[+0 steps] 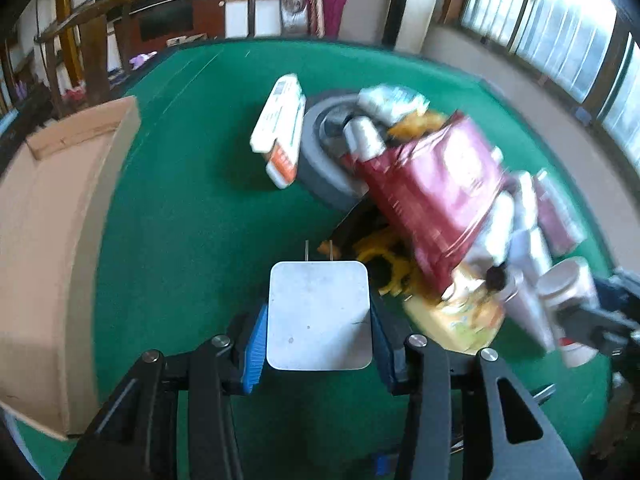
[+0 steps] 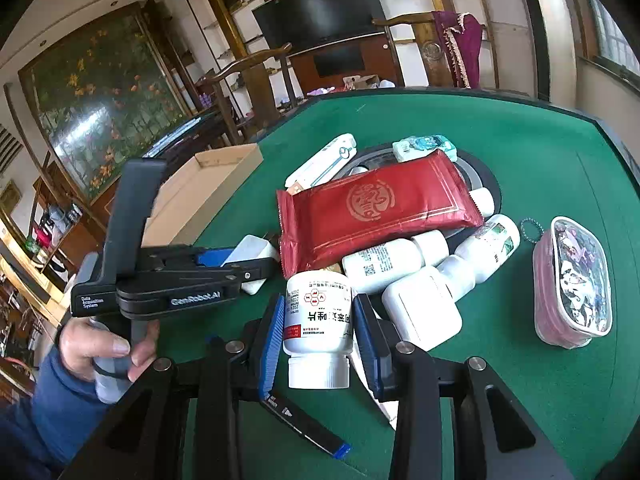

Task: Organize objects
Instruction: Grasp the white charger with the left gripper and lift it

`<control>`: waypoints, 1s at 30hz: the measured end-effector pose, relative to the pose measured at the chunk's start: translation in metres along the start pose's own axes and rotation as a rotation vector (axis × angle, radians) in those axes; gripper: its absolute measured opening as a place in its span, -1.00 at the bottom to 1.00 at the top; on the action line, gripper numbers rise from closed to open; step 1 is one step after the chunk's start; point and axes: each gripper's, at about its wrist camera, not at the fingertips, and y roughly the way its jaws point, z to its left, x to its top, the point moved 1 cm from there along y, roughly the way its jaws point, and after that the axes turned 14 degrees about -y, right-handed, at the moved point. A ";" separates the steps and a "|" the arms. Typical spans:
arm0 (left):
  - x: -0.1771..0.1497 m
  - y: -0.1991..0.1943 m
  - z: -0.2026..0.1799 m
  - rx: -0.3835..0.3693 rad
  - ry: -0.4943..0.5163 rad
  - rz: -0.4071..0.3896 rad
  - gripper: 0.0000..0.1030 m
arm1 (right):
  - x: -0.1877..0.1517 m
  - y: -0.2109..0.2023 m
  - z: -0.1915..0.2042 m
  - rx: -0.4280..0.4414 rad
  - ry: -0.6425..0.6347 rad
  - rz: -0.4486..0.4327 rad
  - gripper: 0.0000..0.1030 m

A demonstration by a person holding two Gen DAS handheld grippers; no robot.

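Now white charger [image 1: 318,316] clamped between left gripper [image 1: 318,326] fingers [image 1: 256,344].

The table [image 2: 520,128] is covered in deep green felt. On it lies a glossy red packet [image 2: 376,208] with a gold round emblem and thin gold border lines. The pill bottles [image 2: 400,260] are white; the nearest bottle [image 2: 318,316] carries a white label with red hexagon marks, black characters and a red strip at one end. The charger plug [image 1: 318,316] is plain white (faintly speckled). The gripper pads [image 2: 272,344] are bright blue on black frames. The pouch [image 2: 572,280] is pink with a multicoloured cartoon print, and the cardboard box [image 2: 208,196] is tan.
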 end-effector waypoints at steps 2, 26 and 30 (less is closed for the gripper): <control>-0.001 -0.005 -0.001 -0.044 -0.016 -0.012 -0.16 | 0.000 0.001 0.000 -0.003 0.001 -0.002 -0.27; 0.010 -0.047 0.022 -0.149 -0.070 -0.194 -0.15 | 0.024 0.008 0.016 -0.047 0.065 -0.081 -0.27; 0.010 -0.048 0.021 -0.163 -0.070 -0.195 -0.15 | 0.023 0.012 0.015 -0.026 0.093 -0.081 -0.27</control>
